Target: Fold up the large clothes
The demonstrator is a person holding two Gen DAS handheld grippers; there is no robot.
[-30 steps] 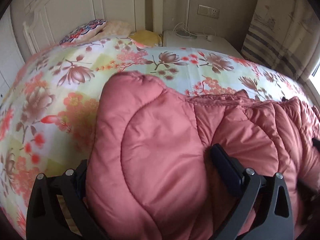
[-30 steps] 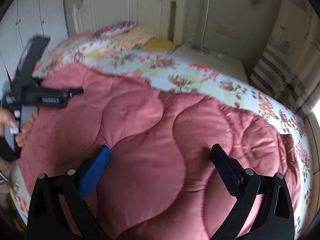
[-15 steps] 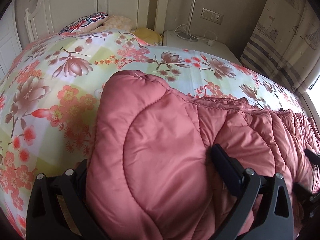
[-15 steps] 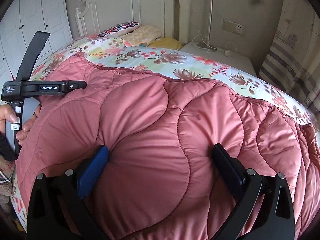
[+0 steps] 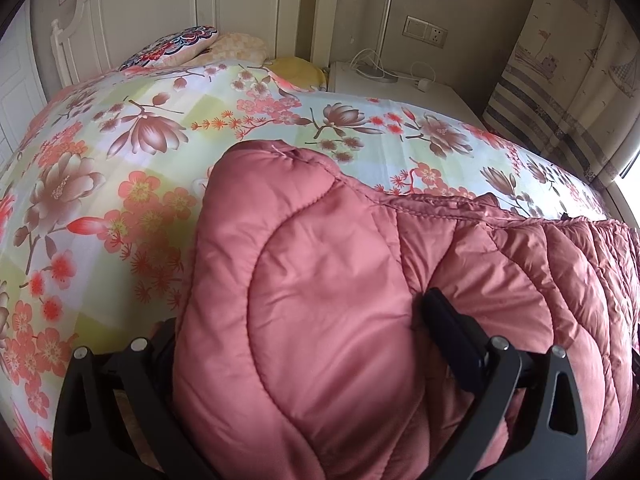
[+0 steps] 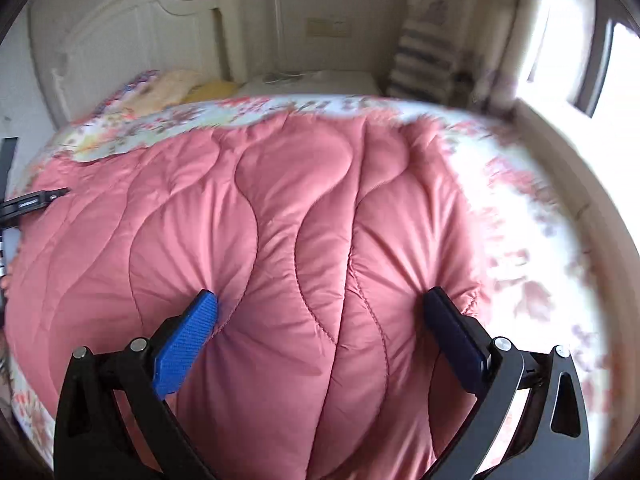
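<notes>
Pink quilted garment point(image 6: 304, 240) is spread on flowered bedsheet point(image 5: 120, 168), long axis across bed, left to right. Left gripper point(image 5: 312, 344) is held wide apart, thick left end of garment bulged between jaws; real clamping cannot be told. Right gripper point(image 6: 320, 320) is also apart, fingers pressed into padding at right end. Both ends are equally near; fold is judged toward headboard point(image 5: 160, 8).

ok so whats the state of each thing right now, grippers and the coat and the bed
left gripper: jaws wide, pink quilted coat bunched between them
right gripper: jaws wide, pressed into the coat
pink quilted coat: spread out, one corner folded over
floral bedspread: flat under the coat
</notes>
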